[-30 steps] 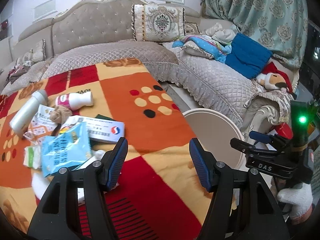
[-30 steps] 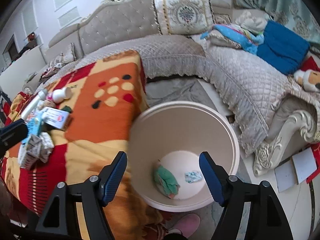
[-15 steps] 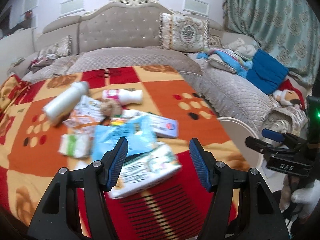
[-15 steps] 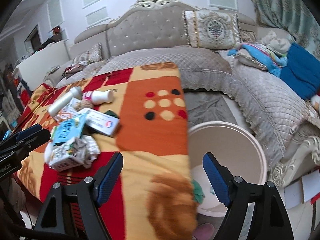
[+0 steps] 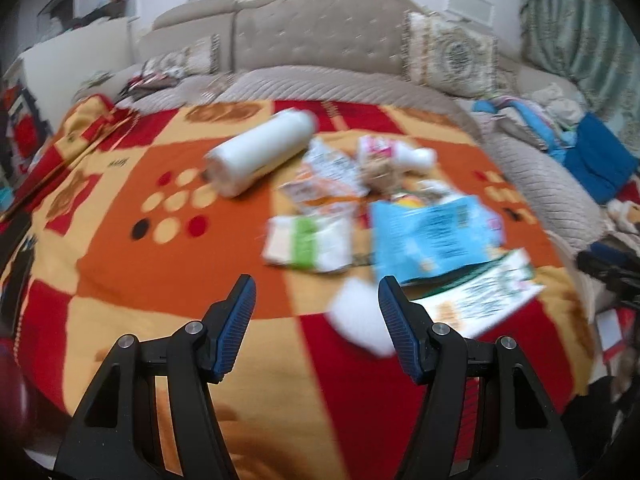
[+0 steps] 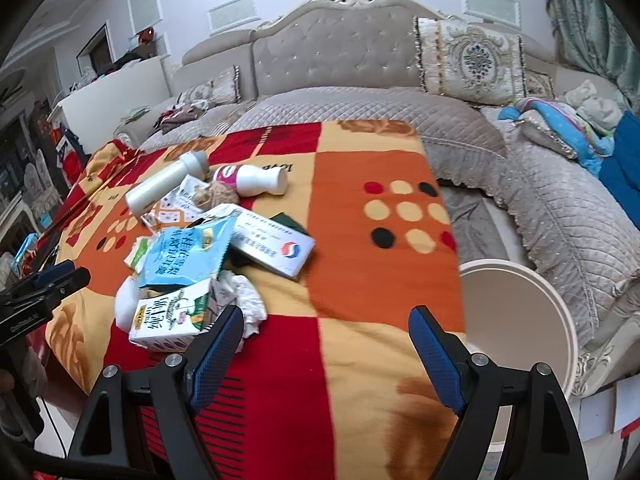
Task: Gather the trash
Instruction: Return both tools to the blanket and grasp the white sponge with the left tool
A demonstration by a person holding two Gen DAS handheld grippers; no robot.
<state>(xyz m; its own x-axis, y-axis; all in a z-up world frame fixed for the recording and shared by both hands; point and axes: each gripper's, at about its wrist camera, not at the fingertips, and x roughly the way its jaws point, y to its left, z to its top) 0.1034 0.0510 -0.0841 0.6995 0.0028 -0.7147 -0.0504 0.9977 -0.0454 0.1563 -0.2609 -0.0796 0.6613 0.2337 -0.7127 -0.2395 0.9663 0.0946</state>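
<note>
Trash pile sits mid-worktop: bottle, wrappers, carton, box. Bin is off the worktop's right edge. A second ago the right tongs hung over the bin; now both face the pile, left tongs near the white scrap. Both wide, empty. Likely next pick starting

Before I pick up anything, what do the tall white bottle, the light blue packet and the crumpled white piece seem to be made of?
Tall white bottle: probably plastic, matte and opaque, with a smooth rigid body.
Light blue packet: likely thin plastic film, slightly glossy, with a torn and creased edge.
Crumpled white piece: seemingly tissue or soft paper, dull, with many fine wrinkles.
</note>
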